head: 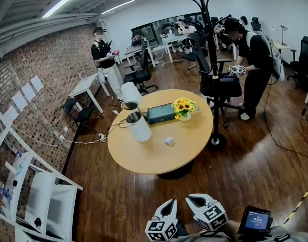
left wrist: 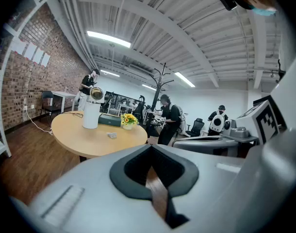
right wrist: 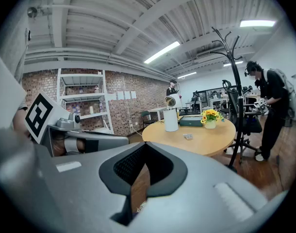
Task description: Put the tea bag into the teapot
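1. Progress, as I judge it, is nil. The tea bag (head: 169, 141) lies flat on the round wooden worktop (head: 154, 158), out in the open. It is near the white teapot (head: 139, 126) but not touching it.
2. Teapot: it stands upright towards the worktop's left edge. Its lid seems tipped back and its mouth looks open, so it appears ready to receive the bag.
3. Left claw (head: 170, 203): its jaws are together with nothing between them. It is held low in front of the person, well apart from the worktop.
4. Right claw (head: 194, 199): its jaws are likewise pressed together and empty, just beside the left one.
5. Left to do, in my view, is everything. The person must approach the worktop, part the jaws, pick up the bag, carry it over the teapot's mouth and let it go.
6. Worktop: a dark green box (head: 160, 113) and a small pot of sunflowers (head: 185, 106) sit behind the bag. A cable (head: 83, 141) runs off the left edge to the floor.
7. Room: it has a dark wood floor (head: 245, 170) and a brick wall (head: 48, 69) on the left. A white shelf unit (head: 43, 185) stands at the lower left, and a black coat stand (head: 213, 84) stands just beside the worktop. There are desks and office chairs farther back, and two other people stand there: one by the wall (head: 102, 54) and one at the right (head: 255, 59).
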Demonstrator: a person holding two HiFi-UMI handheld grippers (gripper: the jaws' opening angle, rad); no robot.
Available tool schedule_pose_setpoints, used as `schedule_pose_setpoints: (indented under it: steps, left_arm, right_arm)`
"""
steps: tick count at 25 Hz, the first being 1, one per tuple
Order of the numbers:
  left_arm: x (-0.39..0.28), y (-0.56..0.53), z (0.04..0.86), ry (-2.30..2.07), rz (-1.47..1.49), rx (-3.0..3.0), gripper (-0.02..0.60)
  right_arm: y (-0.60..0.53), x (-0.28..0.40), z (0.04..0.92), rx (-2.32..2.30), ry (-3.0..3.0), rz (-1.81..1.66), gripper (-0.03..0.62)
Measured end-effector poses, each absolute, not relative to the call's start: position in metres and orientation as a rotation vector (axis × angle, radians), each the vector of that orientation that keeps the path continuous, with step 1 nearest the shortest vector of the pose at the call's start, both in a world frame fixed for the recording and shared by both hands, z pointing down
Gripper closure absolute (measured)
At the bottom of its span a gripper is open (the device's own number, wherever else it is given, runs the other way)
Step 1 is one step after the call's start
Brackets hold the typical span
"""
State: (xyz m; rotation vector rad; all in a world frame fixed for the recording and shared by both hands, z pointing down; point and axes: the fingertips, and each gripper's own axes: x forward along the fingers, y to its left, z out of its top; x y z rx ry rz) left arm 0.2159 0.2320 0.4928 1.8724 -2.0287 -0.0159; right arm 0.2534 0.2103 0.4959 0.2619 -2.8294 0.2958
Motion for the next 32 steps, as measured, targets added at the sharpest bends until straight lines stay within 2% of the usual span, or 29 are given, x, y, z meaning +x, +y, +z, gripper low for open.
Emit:
schedule_pose_setpoints:
  steps: [9, 24, 32]
  left_arm:
    - [0.134, 0.172, 0.514, -1.989, -0.054, 1.900, 0.581]
    - [-0.068, 0.077, 0.501, -1.885, -0.067, 1.988, 0.581]
    - [-0.115, 0.051, 0.492, -1.861, -0.067, 1.966, 0.581]
  right_arm:
    - [0.151, 0.179, 0.520, 0.348, -2.794, 0.279, 0.588]
    - [0.063, -0.027, 0.513, 0.472, -2.766, 0.294, 0.588]
    - [0.028, -0.071, 0.495, 0.519, -2.759, 0.302, 0.588]
